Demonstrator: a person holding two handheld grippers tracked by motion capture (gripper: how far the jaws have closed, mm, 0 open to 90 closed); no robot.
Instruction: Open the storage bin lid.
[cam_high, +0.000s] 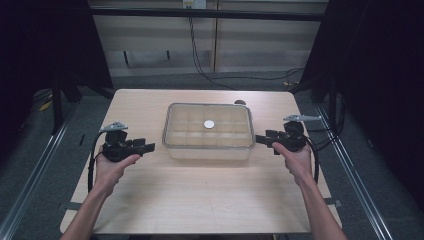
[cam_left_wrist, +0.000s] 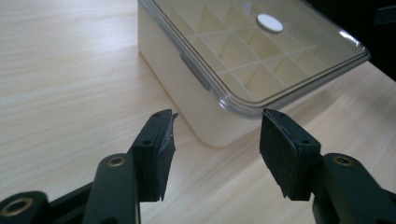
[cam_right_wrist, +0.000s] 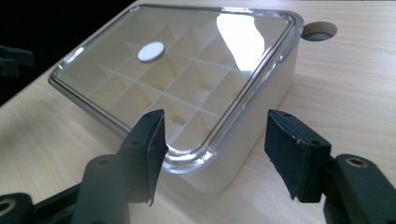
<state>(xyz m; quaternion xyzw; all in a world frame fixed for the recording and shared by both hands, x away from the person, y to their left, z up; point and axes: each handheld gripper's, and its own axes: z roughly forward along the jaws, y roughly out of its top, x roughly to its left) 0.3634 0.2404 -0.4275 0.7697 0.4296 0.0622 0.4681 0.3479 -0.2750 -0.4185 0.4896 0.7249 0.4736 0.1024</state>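
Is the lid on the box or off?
On. The clear lid lies flat across the box, its rim meeting the walls all around, compartments showing through it.

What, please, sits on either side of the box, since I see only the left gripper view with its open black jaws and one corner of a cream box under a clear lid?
Observer: In the high view the cream rectangular plastic box sits mid-table, with the left gripper at its left end and the right gripper at its right end.
Operator: Is the right gripper gripping it?
Observer: No; the right gripper view shows its jaws open, apart from the box corner.
Operator: Anything behind the box?
Observer: A round hole in the wooden table lies just past the far corner.
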